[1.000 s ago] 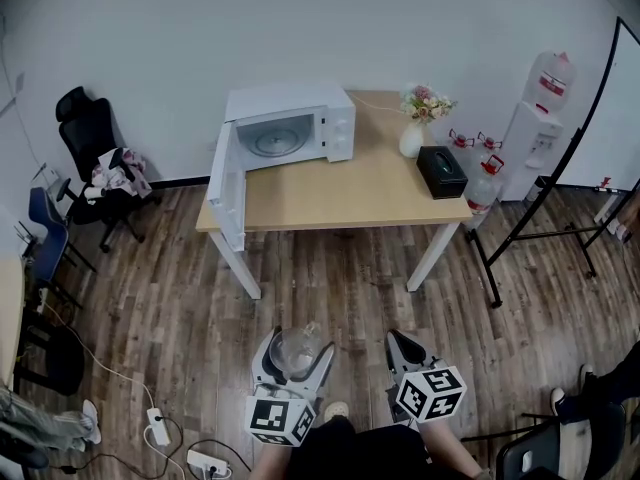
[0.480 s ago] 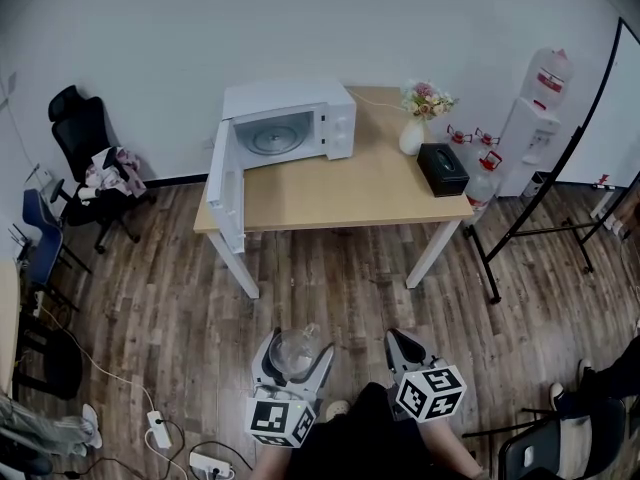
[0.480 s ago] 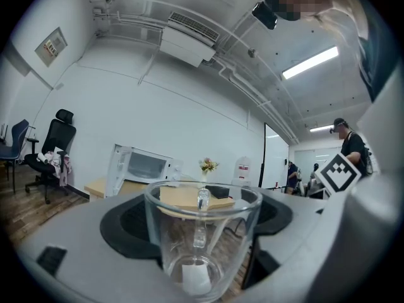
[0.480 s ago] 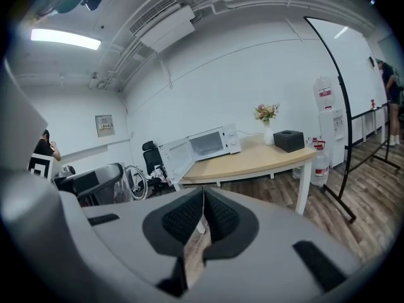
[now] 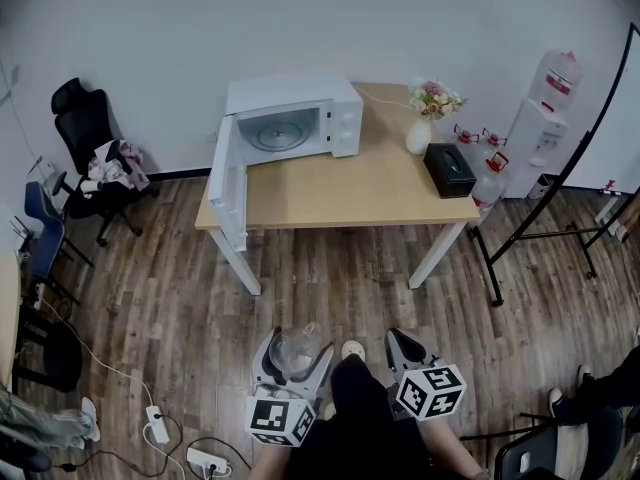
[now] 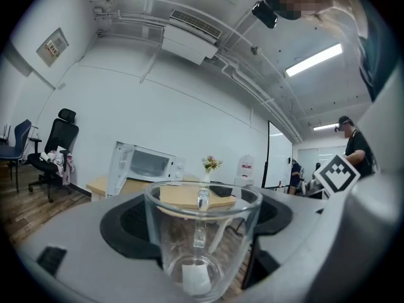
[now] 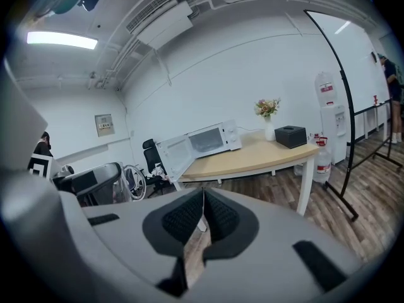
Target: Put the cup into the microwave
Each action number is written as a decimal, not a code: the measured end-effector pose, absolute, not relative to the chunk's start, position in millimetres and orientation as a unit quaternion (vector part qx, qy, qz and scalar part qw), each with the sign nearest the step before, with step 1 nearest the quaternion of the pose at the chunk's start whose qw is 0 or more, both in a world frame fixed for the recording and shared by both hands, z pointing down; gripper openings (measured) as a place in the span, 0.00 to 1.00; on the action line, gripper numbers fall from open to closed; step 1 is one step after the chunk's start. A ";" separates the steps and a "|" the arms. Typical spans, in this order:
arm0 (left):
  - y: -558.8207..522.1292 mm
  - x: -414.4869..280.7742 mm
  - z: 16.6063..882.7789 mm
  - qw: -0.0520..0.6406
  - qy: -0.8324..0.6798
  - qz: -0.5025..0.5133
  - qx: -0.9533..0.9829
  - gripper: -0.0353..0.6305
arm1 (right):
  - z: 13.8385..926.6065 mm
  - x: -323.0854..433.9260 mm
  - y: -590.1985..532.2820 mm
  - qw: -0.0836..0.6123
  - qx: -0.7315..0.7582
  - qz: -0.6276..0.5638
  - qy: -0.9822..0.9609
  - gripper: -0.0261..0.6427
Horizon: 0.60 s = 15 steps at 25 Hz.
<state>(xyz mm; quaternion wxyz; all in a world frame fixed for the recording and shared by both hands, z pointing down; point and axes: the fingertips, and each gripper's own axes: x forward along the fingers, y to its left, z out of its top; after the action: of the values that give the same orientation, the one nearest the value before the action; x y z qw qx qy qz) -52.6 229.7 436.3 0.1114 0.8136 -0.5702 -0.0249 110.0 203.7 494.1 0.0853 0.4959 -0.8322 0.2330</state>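
Far left, head view: a black office chair [image 5: 85,128] with clothing heaped on its seat stands by the wall. A white power strip [image 5: 158,426] lies on the wood floor [image 5: 170,308], near the lower edge.

The microwave [image 5: 300,118] sits on the back-left corner of the table [image 5: 380,193]. Its door [image 5: 228,193] is swung fully open to the left and reaches past the table's front edge. The turntable [image 5: 278,133] shows inside, with nothing on it.

The left gripper [image 5: 295,356] is held low over the floor, in front of the table and well apart from it. Its jaws are spread and pinch the cup [image 6: 201,238], one pad on each side of the wall. The cup is clear glass and upright. Its handle lies on the centre line of the left gripper view, and a pale square shows at its base. The cup is outside the microwave, well apart from it.

A shoe [image 5: 352,350] and a dark trouser leg show between the two grippers.

The right gripper [image 7: 203,216] is level with the left one, just beside the leg. Its jaws are pressed together, pad against pad, with nothing between them.

On the right half of the table stand a white vase [image 5: 418,138] with flowers and, just beside it, a black box [image 5: 447,170]. Right of the table are a water dispenser [image 5: 545,118] and a black tube frame [image 5: 565,168].
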 end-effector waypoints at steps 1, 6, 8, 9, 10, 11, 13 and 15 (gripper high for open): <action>226.6 -53.3 435.9 0.111 -0.571 -0.024 0.813 0.66 | 493.0 108.7 200.2 0.085 0.494 0.233 -0.834 0.03; 204.8 -52.6 433.6 0.107 -0.575 -0.021 0.811 0.66 | 492.9 107.5 176.4 0.087 0.484 0.231 -0.839 0.03; 192.1 -55.1 433.9 0.106 -0.581 -0.022 0.806 0.66 | 494.0 105.3 164.3 0.088 0.479 0.233 -0.842 0.03; 186.0 -56.2 433.2 0.107 -0.585 -0.024 0.804 0.66 | 493.5 104.6 158.4 0.089 0.477 0.232 -0.843 0.03; 180.0 -56.4 432.0 0.106 -0.588 -0.026 0.802 0.66 | 492.7 104.7 152.2 0.090 0.475 0.231 -0.844 0.03; 173.9 -56.0 430.6 0.105 -0.590 -0.029 0.800 0.66 | 492.1 105.4 145.3 0.091 0.474 0.231 -0.845 0.03; 160.3 -55.0 429.0 0.102 -0.593 -0.030 0.798 0.66 | 491.7 106.6 129.6 0.091 0.472 0.231 -0.846 0.03; 145.5 -55.6 429.1 0.103 -0.596 -0.030 0.796 0.66 | 491.5 105.7 114.6 0.090 0.469 0.232 -0.847 0.03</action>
<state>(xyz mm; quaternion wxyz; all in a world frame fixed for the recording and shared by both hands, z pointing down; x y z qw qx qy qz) -55.6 145.5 429.1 0.1028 0.7959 -0.5959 -0.0297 105.7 114.6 491.5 0.0901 0.4691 -0.8472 0.2324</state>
